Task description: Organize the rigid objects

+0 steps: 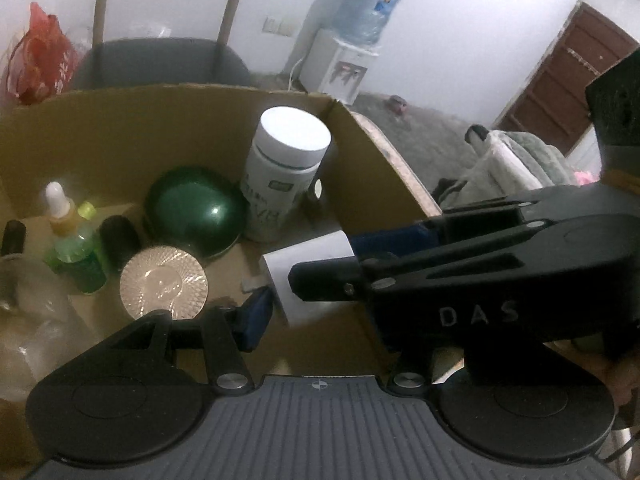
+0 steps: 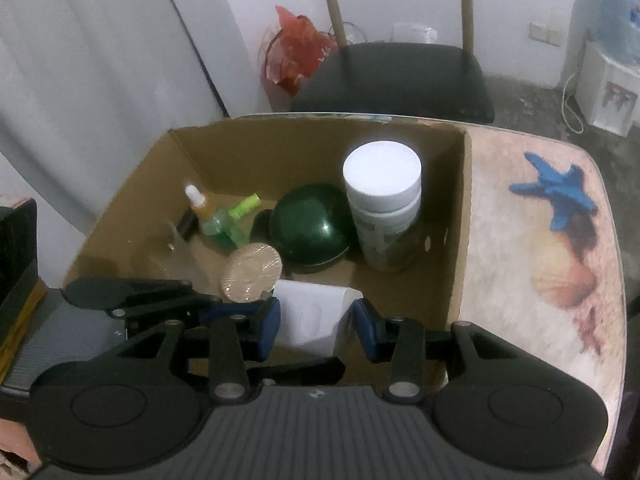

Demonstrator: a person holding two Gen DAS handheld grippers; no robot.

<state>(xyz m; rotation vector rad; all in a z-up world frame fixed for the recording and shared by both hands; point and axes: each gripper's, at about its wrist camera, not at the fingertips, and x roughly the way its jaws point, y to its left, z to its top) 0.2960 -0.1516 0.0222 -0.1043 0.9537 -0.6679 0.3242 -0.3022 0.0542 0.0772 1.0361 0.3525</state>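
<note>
A smooth white rectangular block (image 2: 310,318) sits low over the open cardboard box (image 2: 456,216), at 6 o'clock in the right wrist view, pinched from both sides. The left gripper (image 1: 304,296) clamps it with ridged blue pads (image 1: 256,312), its far finger hidden behind the other tool's matte black linkage. The right gripper (image 2: 316,320) presses its own blue pads (image 2: 270,320) on the block's flanks.

Inside the corrugated brown walls, from 9 o'clock rightwards: a clear crinkled plastic item (image 1: 28,312), an amber dropper bottle (image 1: 60,212), a translucent green bottle (image 1: 80,256), a faceted metallic round lid (image 1: 164,282), a glossy dark green dome (image 1: 196,212), and a tall white cylindrical jar (image 1: 286,168) at 1 o'clock.

At 3 o'clock, a knobbly blue toy plane (image 2: 554,192) lies on the shell-printed tabletop (image 2: 520,300).
</note>
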